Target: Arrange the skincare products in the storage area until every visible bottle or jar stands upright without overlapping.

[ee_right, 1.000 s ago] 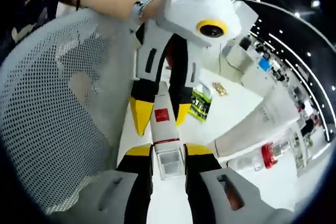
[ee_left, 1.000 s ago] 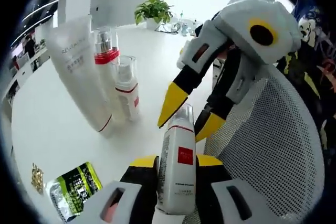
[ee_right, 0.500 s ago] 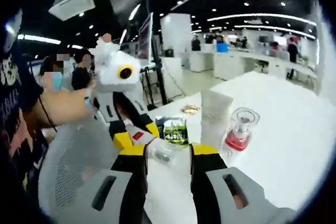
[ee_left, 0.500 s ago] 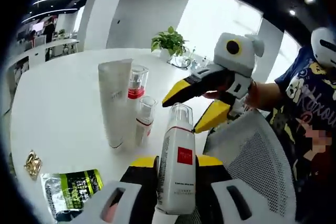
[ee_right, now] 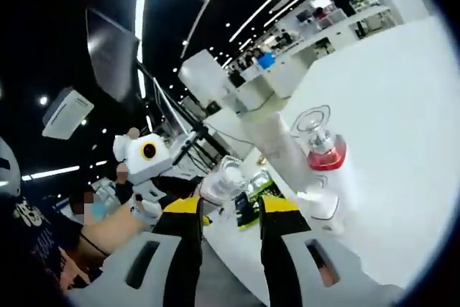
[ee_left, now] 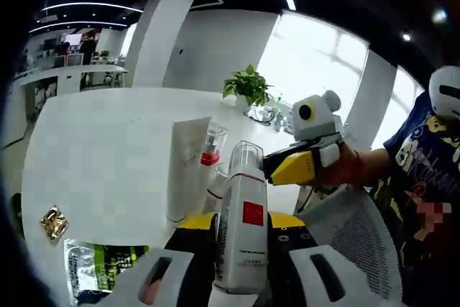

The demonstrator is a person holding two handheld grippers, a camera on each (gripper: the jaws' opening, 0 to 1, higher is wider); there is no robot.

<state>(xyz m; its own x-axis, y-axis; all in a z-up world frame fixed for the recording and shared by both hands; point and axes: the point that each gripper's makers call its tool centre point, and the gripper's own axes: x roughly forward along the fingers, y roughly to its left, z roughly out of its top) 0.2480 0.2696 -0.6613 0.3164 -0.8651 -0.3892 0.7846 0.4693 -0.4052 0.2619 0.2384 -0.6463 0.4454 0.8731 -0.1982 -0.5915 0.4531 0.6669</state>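
My left gripper is shut on a white bottle with a red square label and a clear cap, held upright above the near table edge. Beyond it stand a white tube, a red-banded clear-capped bottle and a small white bottle, close together. My right gripper hovers to the right of the held bottle's cap, apart from it. In the right gripper view its jaws stand open with nothing between them. Farther off are the held bottle's cap, the left gripper, the tube and the red-banded bottle.
A green sachet and a small gold item lie on the round white table at the near left. A mesh chair back stands at the right, with a person behind it. A potted plant sits at the far edge.
The right gripper, whose jaws straddled the held bottle's cap, has drawn back to the right and clear of it. The left gripper kept hold of the bottle while both views swung.
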